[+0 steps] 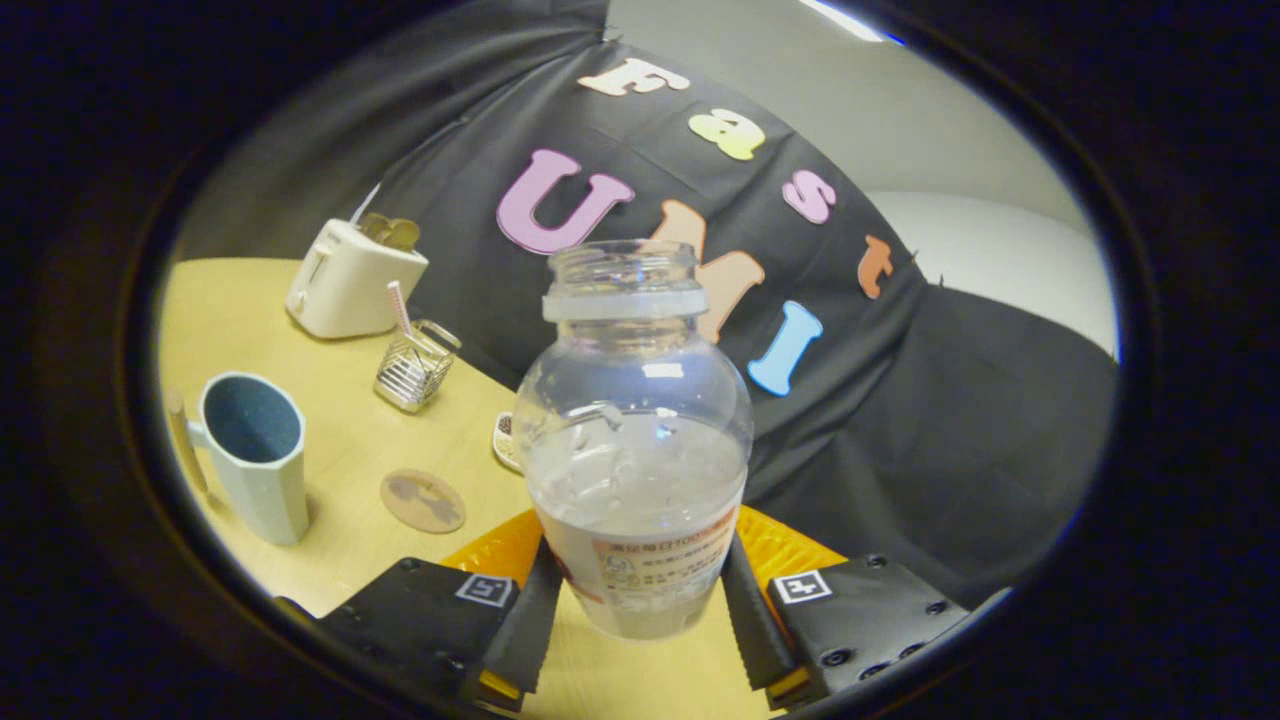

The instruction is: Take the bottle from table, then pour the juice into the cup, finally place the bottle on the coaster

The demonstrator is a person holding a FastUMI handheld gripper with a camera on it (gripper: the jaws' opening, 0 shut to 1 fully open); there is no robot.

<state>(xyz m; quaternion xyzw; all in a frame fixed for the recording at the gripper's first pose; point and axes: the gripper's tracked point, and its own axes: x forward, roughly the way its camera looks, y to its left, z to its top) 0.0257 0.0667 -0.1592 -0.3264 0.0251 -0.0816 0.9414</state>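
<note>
The gripper (637, 600) holds the bottle (635, 440) between its two fingers (525, 620), one pressing each side of the labelled lower body, so the jaws are closed to the bottle's width. The bottle is uncapped and clear, with liquid filling roughly the lower half; its open neck points to about twelve o'clock from the fingers. The whole scene leans, so the gripper is rolled to one side, with the table (330, 440) sloping down toward seven o'clock. The bottle's base appears lifted off the table, though contact is hard to judge.

From the bottle, the cup (255, 455), a pale mug with a dark inside, stands at about nine o'clock, well apart. The round coaster (423, 500) lies flat between cup and bottle, near eight o'clock. A small wire holder (415, 368) with a pink straw sits at ten o'clock, and a white toaster (350, 275) farther off at about ten to eleven o'clock. Something orange (500, 550) shows just behind the fingers.
</note>
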